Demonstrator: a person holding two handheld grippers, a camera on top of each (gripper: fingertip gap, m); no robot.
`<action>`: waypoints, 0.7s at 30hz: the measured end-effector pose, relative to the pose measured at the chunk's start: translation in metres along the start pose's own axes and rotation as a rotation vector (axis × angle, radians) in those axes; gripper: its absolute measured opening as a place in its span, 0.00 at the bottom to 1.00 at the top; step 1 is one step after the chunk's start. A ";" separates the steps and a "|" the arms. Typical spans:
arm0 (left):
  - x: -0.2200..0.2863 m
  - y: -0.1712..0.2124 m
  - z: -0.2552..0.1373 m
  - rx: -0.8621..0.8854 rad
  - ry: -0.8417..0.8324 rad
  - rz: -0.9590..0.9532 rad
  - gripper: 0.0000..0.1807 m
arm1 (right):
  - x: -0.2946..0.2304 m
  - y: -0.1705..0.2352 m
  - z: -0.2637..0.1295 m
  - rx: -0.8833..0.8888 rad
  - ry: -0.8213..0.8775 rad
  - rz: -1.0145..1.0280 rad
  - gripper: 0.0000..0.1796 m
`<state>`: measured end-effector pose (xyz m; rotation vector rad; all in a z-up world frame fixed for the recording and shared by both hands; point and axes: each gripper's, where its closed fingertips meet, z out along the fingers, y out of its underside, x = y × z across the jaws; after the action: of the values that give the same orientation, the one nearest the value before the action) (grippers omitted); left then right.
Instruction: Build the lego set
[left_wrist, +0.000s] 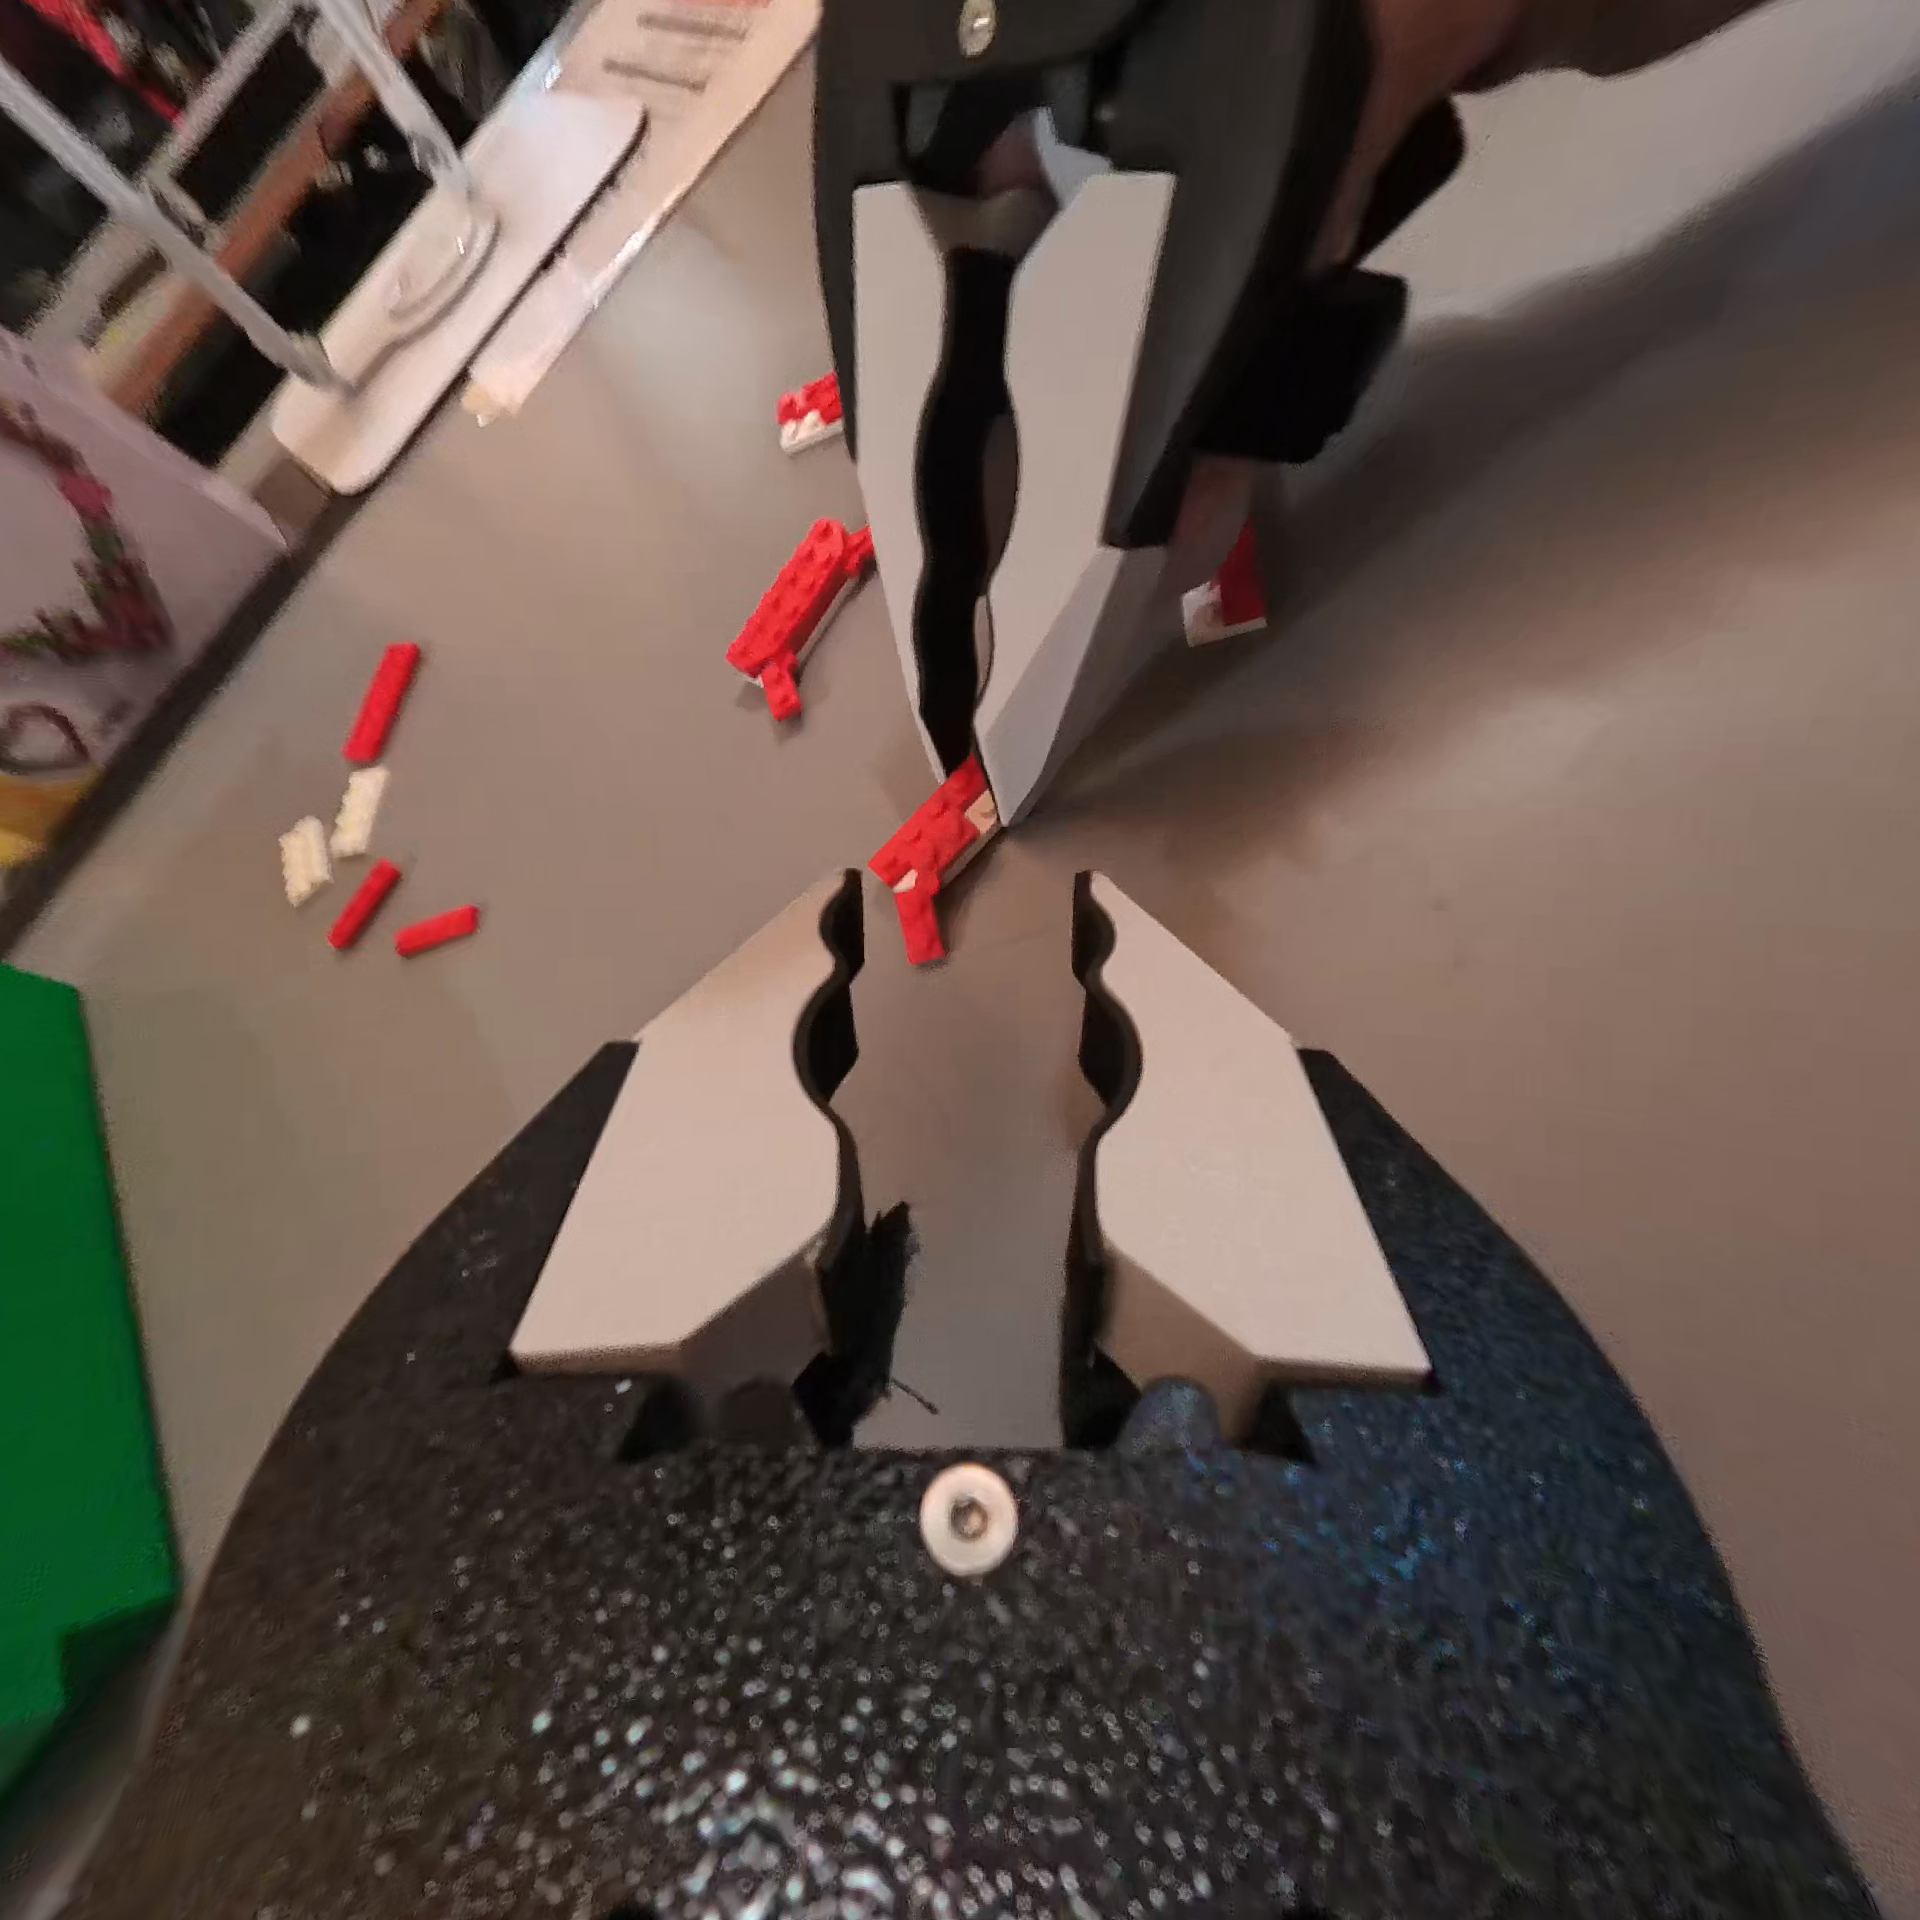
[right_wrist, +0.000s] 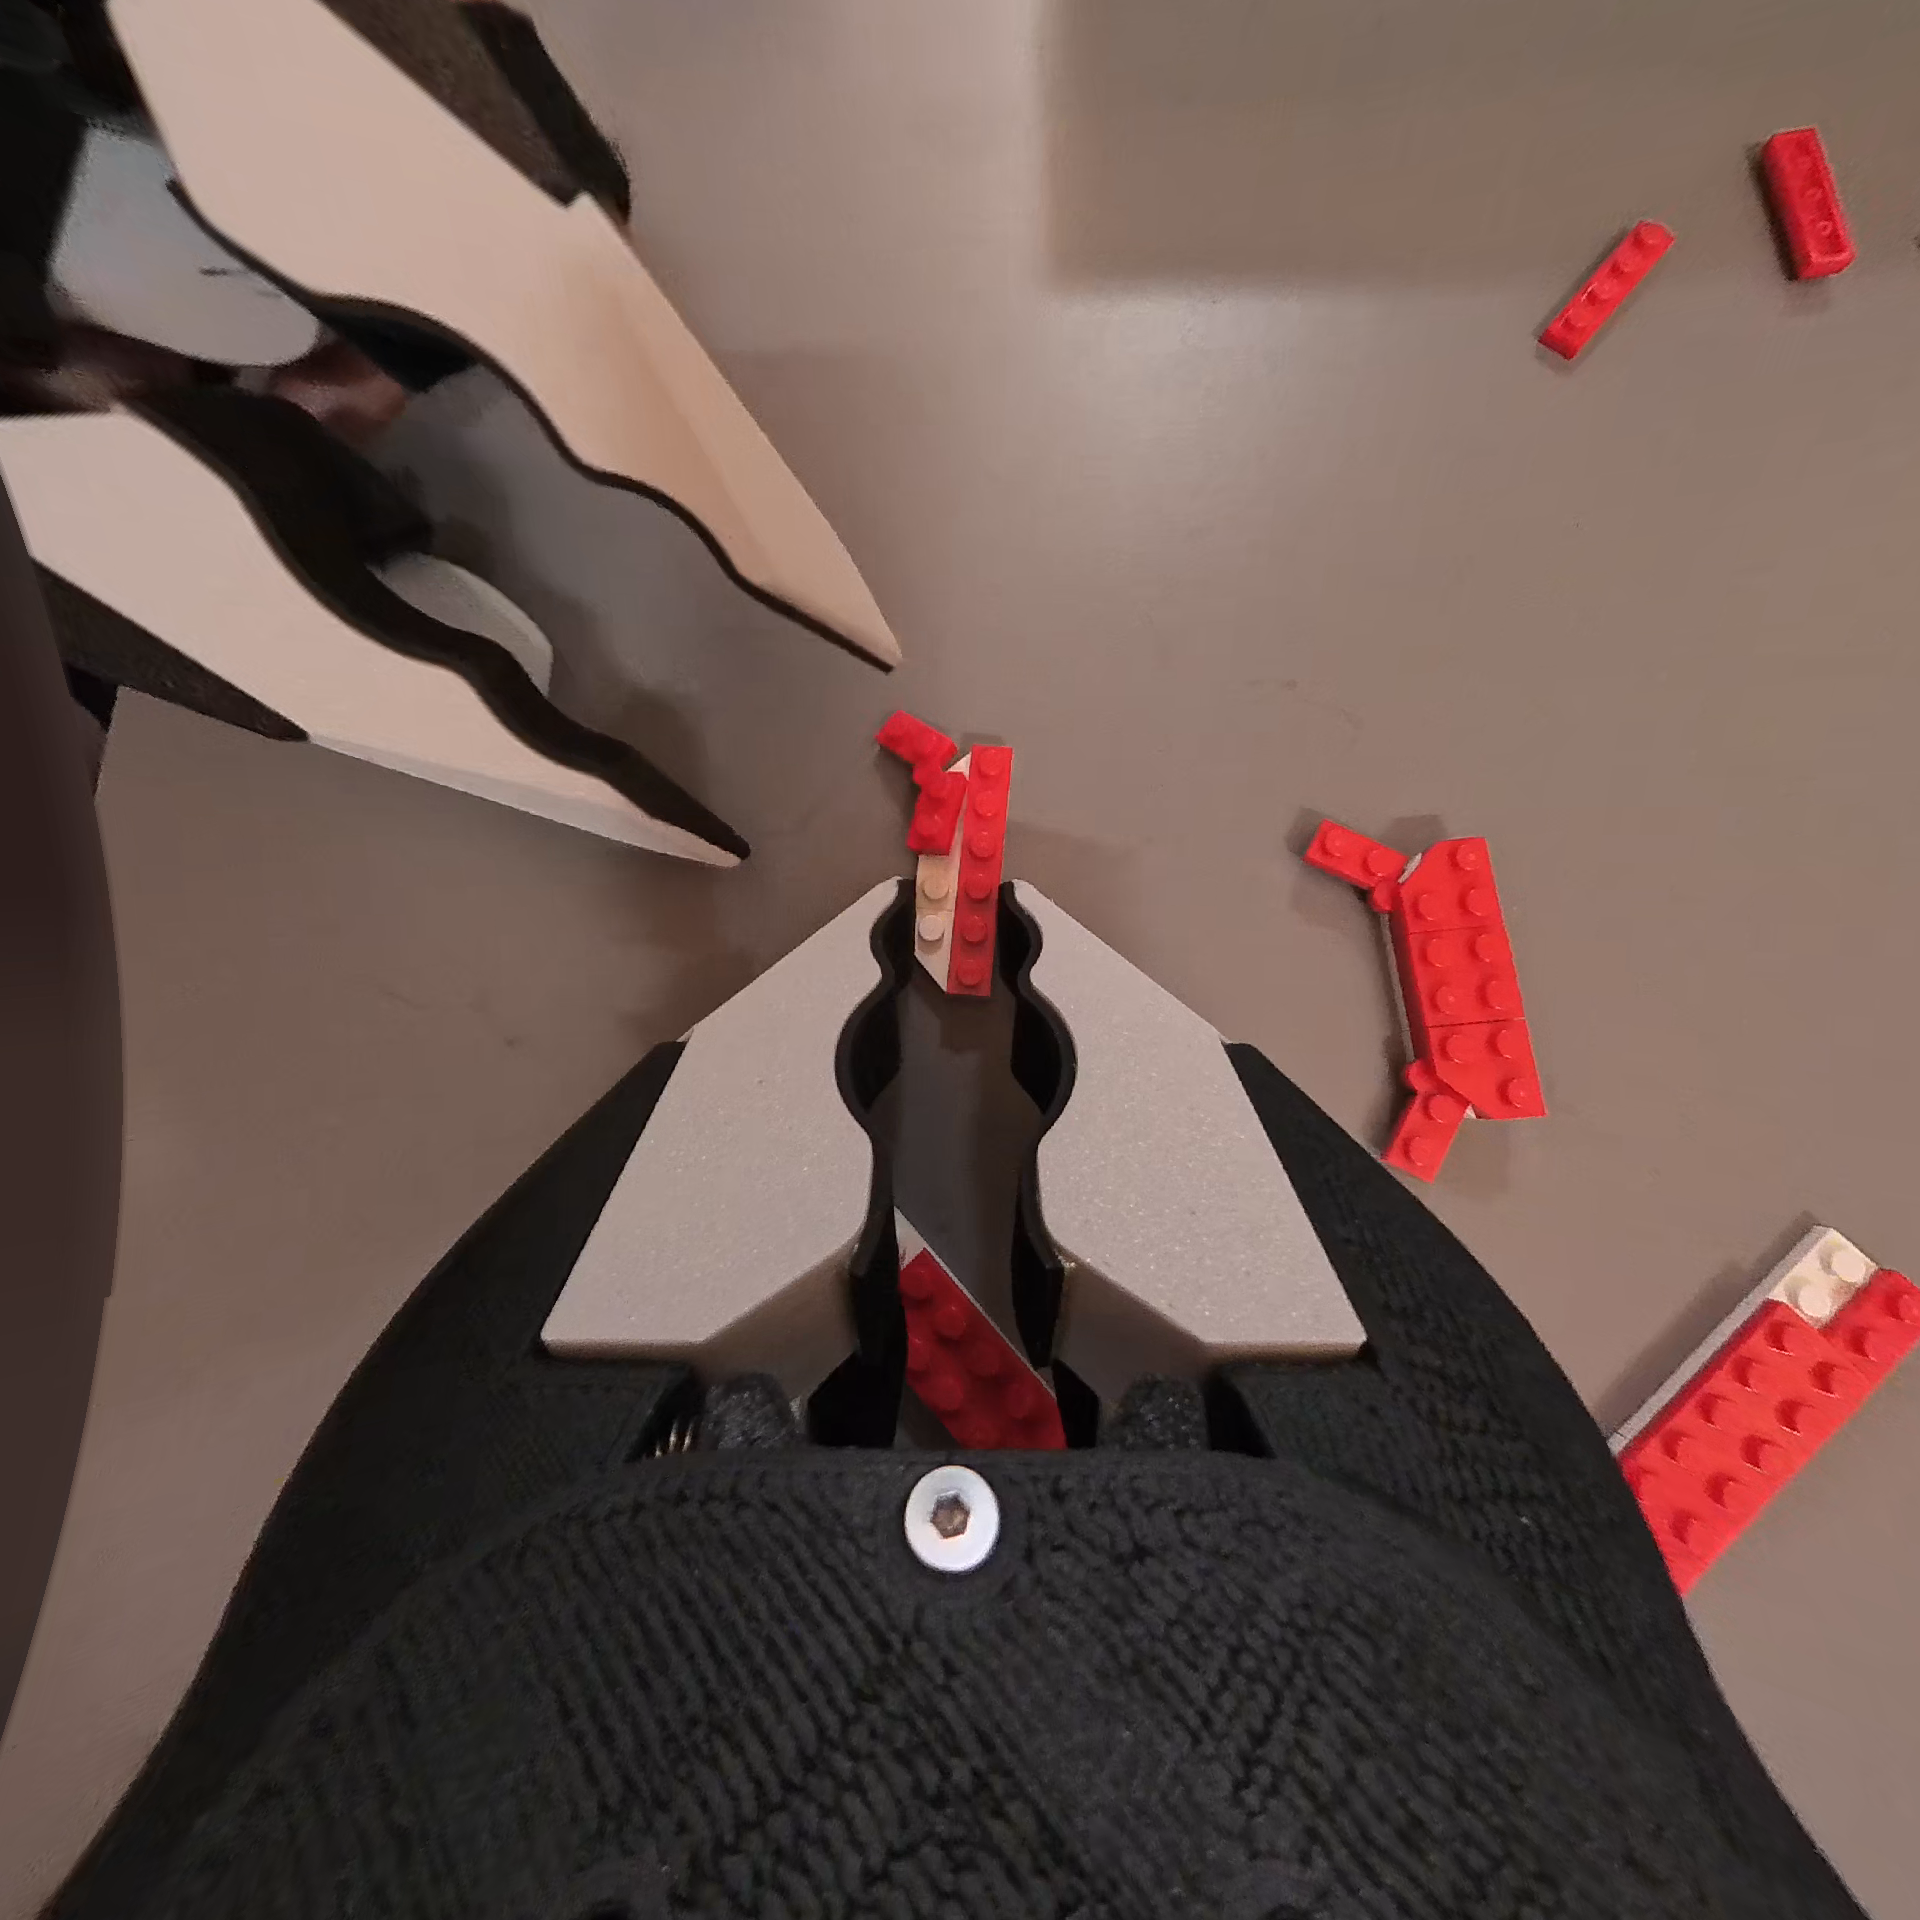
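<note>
The right gripper (right_wrist: 956, 883) pinches a small red-and-white lego piece (right_wrist: 961, 862) at its fingertips, the piece lying on the grey table (right_wrist: 1247, 520) with its far end sticking out toward the left gripper (left_wrist: 966, 883). The left gripper has its fingers apart and holds nothing, its tips just beside the piece's free end. Other red assemblies (right_wrist: 1455, 987) lie to the right in the right wrist view, and loose red and white bricks (left_wrist: 353, 831) sit far left near a green block (left_wrist: 62, 1299).
</note>
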<state>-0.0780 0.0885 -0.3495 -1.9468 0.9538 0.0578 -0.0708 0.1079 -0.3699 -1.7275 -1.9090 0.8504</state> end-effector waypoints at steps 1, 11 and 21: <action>0.001 -0.001 0.000 0.007 -0.006 0.050 0.21 | 0.000 0.000 0.000 0.002 -0.002 0.004 0.07; 0.003 0.005 0.012 -0.059 -0.032 0.282 0.14 | 0.000 0.000 0.000 0.004 -0.002 0.008 0.07; 0.002 0.006 0.021 -0.095 -0.036 0.370 0.05 | 0.000 -0.001 0.000 0.012 -0.013 0.033 0.07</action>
<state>-0.0735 0.1011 -0.3664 -1.8243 1.2965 0.3549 -0.0718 0.1080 -0.3694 -1.7555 -1.8845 0.8856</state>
